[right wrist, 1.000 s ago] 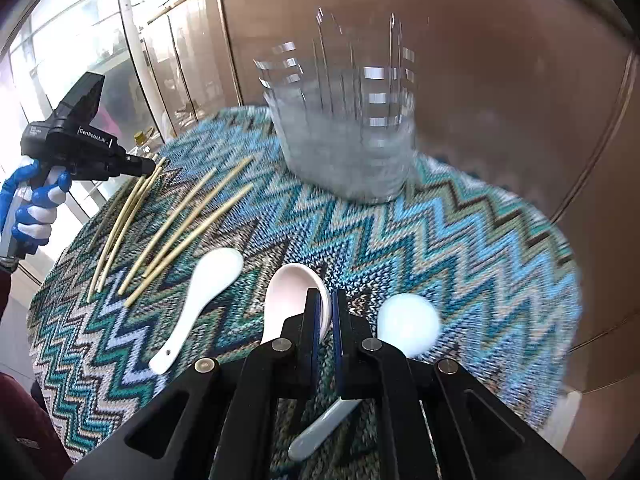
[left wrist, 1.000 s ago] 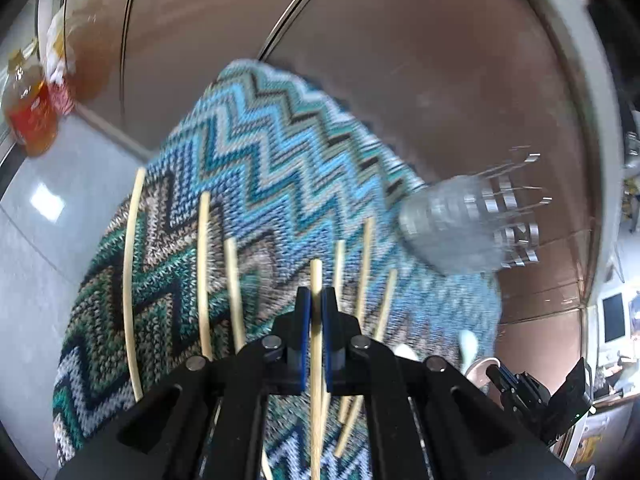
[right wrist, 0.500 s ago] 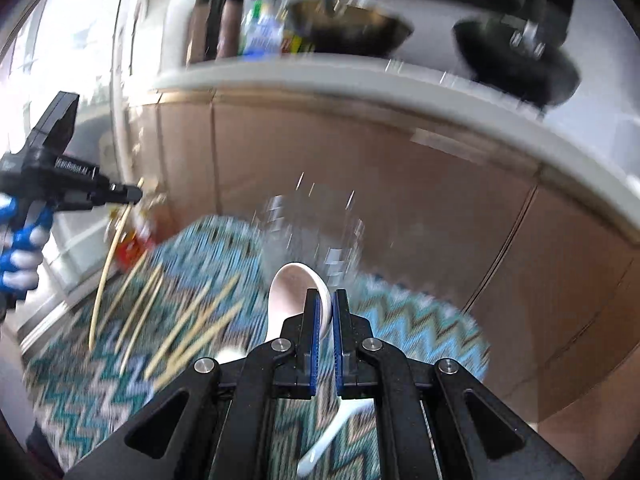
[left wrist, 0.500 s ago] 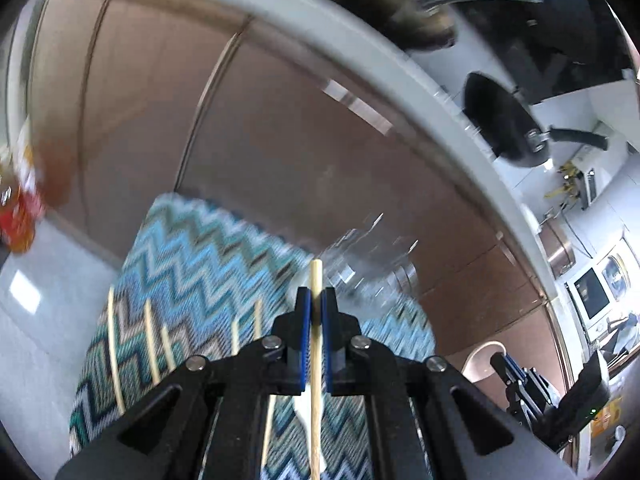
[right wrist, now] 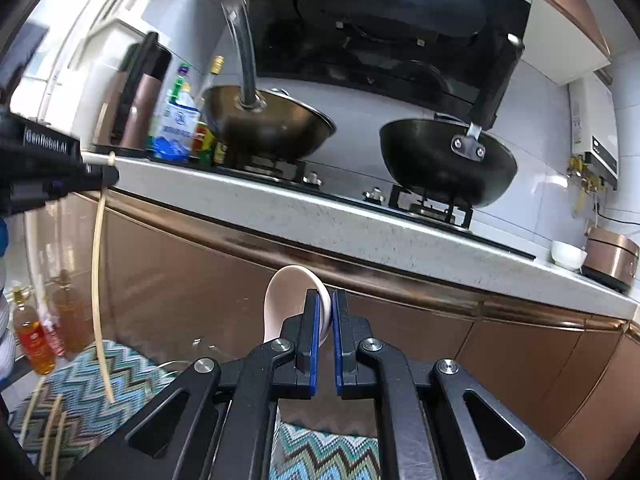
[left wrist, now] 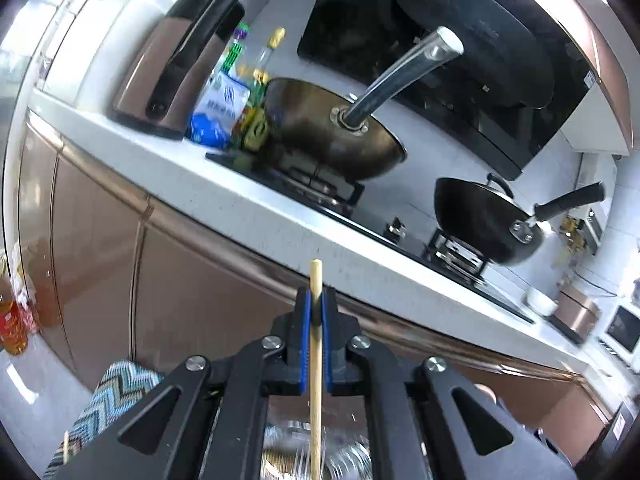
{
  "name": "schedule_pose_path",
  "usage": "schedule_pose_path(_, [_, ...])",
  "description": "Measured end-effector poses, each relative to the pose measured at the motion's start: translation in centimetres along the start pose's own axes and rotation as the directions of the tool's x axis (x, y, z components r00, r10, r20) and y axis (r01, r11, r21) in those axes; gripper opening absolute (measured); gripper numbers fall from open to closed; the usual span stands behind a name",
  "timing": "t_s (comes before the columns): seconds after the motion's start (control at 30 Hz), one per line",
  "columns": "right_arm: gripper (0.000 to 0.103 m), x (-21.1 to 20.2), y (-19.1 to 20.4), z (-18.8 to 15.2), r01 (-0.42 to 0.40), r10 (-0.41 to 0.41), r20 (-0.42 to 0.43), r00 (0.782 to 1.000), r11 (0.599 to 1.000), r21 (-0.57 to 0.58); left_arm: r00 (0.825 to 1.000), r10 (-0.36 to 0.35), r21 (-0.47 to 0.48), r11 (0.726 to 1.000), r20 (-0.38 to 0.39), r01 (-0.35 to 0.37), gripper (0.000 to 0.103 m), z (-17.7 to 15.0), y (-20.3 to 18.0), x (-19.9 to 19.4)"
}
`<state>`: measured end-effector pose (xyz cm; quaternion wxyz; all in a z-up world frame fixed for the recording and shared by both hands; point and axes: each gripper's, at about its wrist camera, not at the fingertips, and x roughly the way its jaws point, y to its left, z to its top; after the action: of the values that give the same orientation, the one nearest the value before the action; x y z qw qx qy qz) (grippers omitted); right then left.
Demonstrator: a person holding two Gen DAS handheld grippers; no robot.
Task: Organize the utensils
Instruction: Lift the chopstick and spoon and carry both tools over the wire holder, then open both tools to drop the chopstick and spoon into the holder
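My left gripper (left wrist: 315, 308) is shut on a wooden chopstick (left wrist: 315, 380) and holds it upright, lifted above a clear glass holder (left wrist: 304, 456) seen blurred below. In the right wrist view the left gripper (right wrist: 108, 174) is at the left with the chopstick (right wrist: 96, 280) hanging down over the zigzag mat (right wrist: 100, 376). My right gripper (right wrist: 325, 320) is shut on a white ceramic spoon (right wrist: 284, 300), bowl up, raised above the mat. Several more chopsticks (right wrist: 48, 424) lie on the mat at lower left.
A kitchen counter (right wrist: 360, 220) runs across ahead with brown cabinet doors (right wrist: 200, 280) under it. Two woks (right wrist: 264, 120) (right wrist: 444, 160) sit on the stove. Bottles (right wrist: 176, 116) stand on the counter; oil bottles (right wrist: 32, 340) stand on the floor at left.
Both grippers have lifted and tilted up from the mat, the left with the chopstick and the right with the spoon. The views now face the counter instead of the mat.
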<state>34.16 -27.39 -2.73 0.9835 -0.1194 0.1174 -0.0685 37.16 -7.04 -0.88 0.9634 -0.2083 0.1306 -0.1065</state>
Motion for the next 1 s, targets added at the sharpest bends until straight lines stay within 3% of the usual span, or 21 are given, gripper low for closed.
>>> schedule_pose_path(0.23, [0.006,4.1,0.7,-3.5,0.042,-0.042,-0.018,0.999,0.999,0.007,0.995,0.075,0.098,0.992,0.063,-0.081,0.005,-4.2,-1.5,4.7])
schedule_pose_path(0.43, [0.009,5.6,2.1,-6.5,0.017,-0.016,-0.04,0.999,1.0,0.007,0.994,0.098,0.159,0.982,0.037,-0.103,0.009,-8.2,-0.8,6.7])
schedule_pose_path(0.5, [0.016,5.6,2.4,-7.3,-0.01,0.01,-0.047,0.999,1.0,0.009,0.996,0.084,0.155,0.984,0.01,-0.084,0.029,-8.6,-0.5,6.6])
schedule_pose_path(0.57, [0.027,5.4,2.4,-7.6,-0.029,0.03,-0.055,0.998,0.999,0.025,0.996,0.084,0.159,0.984,0.014,-0.086,0.037,-8.5,-0.4,6.0])
schedule_pose_path(0.67, [0.034,4.3,2.1,-7.2,-0.035,0.036,-0.036,0.999,0.999,0.039,0.996,0.088,0.195,0.976,0.033,-0.093,0.038,-7.4,-0.6,4.1])
schedule_pose_path(1.0, [0.036,-2.8,0.6,-2.9,-0.037,0.036,0.022,0.999,0.999,0.03,0.992,0.08,0.233,0.967,0.097,-0.101,0.038,-2.0,0.4,-4.9])
